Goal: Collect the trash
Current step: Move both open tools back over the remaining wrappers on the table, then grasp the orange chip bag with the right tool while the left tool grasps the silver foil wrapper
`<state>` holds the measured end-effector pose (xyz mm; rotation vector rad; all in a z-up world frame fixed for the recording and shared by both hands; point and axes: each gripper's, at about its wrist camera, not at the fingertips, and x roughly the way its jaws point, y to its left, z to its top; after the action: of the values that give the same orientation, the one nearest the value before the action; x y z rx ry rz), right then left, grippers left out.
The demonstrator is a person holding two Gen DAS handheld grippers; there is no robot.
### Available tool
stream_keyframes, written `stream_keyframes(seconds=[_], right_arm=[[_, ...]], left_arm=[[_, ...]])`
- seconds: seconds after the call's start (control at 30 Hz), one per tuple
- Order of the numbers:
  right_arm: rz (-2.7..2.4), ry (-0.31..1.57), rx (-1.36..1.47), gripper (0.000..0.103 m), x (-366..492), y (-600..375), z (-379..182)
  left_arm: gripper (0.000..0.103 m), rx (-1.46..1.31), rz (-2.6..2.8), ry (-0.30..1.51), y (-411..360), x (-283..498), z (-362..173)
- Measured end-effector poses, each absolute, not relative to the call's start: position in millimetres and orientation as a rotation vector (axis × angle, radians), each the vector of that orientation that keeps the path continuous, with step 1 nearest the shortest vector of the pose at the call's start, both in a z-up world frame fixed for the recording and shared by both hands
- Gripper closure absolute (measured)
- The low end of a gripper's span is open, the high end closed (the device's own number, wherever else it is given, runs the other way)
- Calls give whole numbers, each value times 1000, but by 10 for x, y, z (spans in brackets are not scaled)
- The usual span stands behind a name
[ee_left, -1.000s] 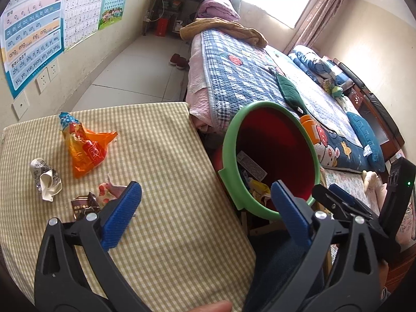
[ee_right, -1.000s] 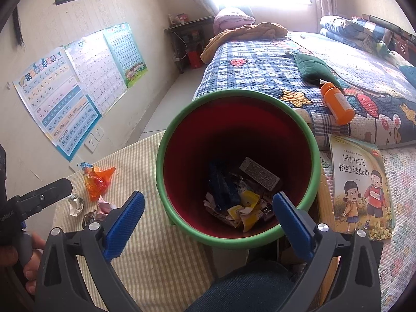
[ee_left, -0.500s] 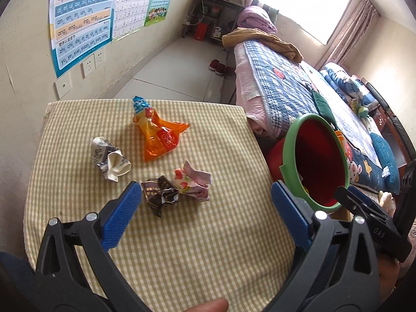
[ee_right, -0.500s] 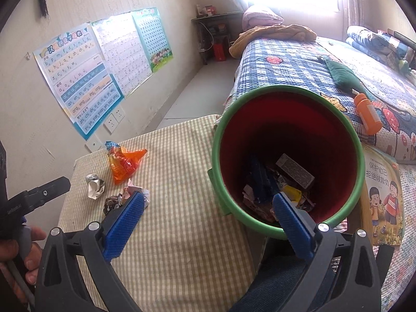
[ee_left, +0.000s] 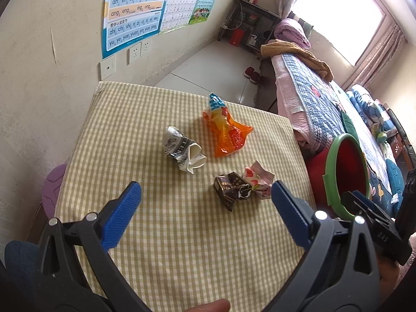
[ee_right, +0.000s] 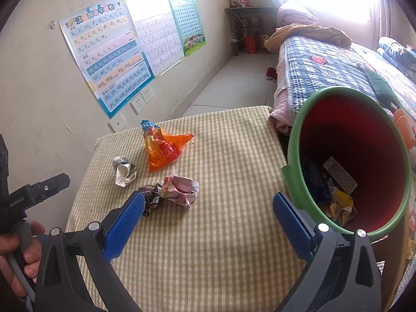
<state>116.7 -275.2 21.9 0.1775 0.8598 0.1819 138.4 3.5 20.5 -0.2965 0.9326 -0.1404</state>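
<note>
Several pieces of trash lie on the checked tablecloth: an orange snack bag, a crumpled black-and-white wrapper, a dark brown wrapper and a pink wrapper. A red bin with a green rim stands tilted at the table's right edge with wrappers inside. My left gripper hovers open above the table, near the brown wrapper. My right gripper is open and empty, between the trash and the bin.
Posters and sockets are on the wall behind the table. A bed with a blue quilt runs along the right. A purple stool sits left of the table. A hand holds the left gripper's handle.
Both grippers have swung left, away from the bin and toward the trash on the table. The wrappers now sit nearer the middle of both views. Neither gripper has taken anything.
</note>
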Motion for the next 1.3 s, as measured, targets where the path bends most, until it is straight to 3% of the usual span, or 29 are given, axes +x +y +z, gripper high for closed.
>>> stream_keyframes(seconds=[0.7, 0.97, 1.07, 1.13, 1.3], right_arm=[[241, 934, 98, 7, 1824, -2280, -102], [261, 958, 92, 7, 2134, -2182, -264], [275, 966, 97, 7, 2261, -2129, -325], [287, 966, 98, 7, 2343, -2085, -356], [324, 949, 88, 7, 2569, -1965, -393]], left_arm=[[9, -323, -151, 1012, 195, 1993, -386], [25, -313, -150, 1084, 132, 2291, -733], [36, -317, -156, 1104, 95, 2366, -832], [51, -321, -160, 1116, 87, 2388, -887], [62, -373, -163, 1120, 157, 2384, -961]])
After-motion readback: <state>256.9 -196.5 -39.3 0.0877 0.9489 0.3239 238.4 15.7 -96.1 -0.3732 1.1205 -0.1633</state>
